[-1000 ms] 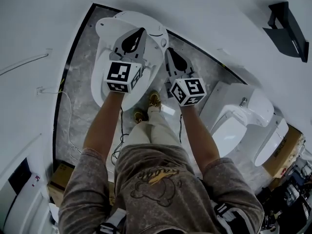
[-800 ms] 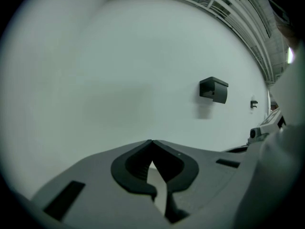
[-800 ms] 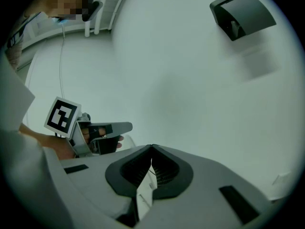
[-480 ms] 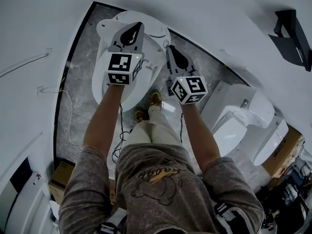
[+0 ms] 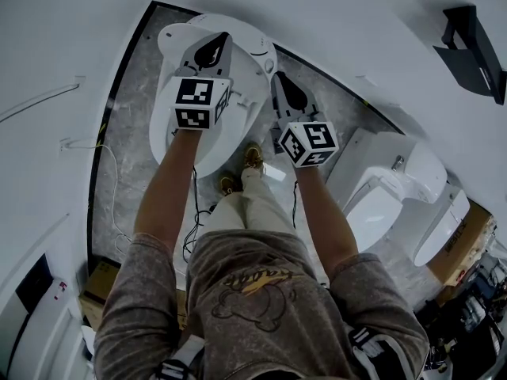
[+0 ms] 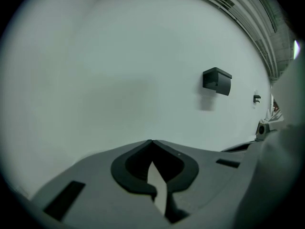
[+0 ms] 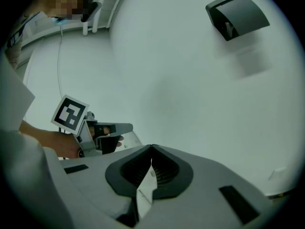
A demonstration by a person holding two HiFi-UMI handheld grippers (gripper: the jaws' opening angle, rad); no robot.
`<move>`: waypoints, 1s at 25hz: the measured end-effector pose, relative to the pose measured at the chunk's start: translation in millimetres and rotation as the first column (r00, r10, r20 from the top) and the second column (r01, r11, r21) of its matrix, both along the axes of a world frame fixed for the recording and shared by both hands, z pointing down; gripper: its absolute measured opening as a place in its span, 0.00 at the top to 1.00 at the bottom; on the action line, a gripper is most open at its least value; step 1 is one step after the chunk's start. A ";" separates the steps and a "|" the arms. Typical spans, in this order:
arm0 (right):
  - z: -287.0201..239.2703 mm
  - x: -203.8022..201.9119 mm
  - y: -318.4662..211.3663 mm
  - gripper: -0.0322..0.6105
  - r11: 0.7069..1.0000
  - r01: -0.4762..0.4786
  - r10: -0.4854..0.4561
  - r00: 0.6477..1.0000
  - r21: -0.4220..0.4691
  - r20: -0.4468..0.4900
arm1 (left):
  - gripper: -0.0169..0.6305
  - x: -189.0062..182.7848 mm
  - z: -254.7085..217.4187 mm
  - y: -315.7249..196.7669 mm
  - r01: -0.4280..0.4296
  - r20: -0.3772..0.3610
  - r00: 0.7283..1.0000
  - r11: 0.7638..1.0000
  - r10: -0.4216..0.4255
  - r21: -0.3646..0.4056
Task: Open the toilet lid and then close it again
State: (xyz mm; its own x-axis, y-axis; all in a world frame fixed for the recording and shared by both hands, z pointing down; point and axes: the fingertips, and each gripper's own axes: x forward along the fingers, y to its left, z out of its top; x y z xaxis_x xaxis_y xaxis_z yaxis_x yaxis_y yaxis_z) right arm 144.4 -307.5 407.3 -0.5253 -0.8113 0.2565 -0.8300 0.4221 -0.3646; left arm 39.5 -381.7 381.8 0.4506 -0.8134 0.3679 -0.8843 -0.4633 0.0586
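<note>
The white toilet (image 5: 242,113) stands on a grey floor panel against the white wall. Its lid (image 5: 162,137) shows as a smooth white oval, and I cannot tell whether it is lifted. My left gripper (image 5: 224,36) hovers over the oval's far part, jaws shut, with nothing between them; it faces the wall in the left gripper view (image 6: 152,140). Just right of the toilet, my right gripper (image 5: 277,76) is shut and empty too (image 7: 152,146). The right gripper view shows the left gripper (image 7: 126,128) at its left, in front of a white curved edge.
Two more white toilets (image 5: 388,196) (image 5: 440,228) stand at the right. A black box (image 5: 475,46) hangs on the wall. Cables (image 5: 194,228) trail on the floor by the person's shoes (image 5: 252,161). A cardboard box (image 5: 99,291) sits at lower left.
The left gripper has shifted a little farther over the toilet toward the wall. The right gripper has hardly moved. Both stayed shut.
</note>
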 end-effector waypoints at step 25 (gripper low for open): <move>21.1 -31.6 -16.4 0.91 0.992 0.090 -0.087 0.996 -0.090 0.035 | 0.96 -5.6 -2.3 10.4 0.027 0.021 0.999 1.000 -0.027 -0.001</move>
State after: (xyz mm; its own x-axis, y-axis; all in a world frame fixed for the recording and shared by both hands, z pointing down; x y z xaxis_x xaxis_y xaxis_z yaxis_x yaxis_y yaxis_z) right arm 112.8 -323.9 428.4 -0.6032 -0.7351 0.3095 -0.7783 0.4575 -0.4301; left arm 34.0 -371.3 379.4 0.4206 -0.8245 0.3785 -0.8974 -0.4393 0.0404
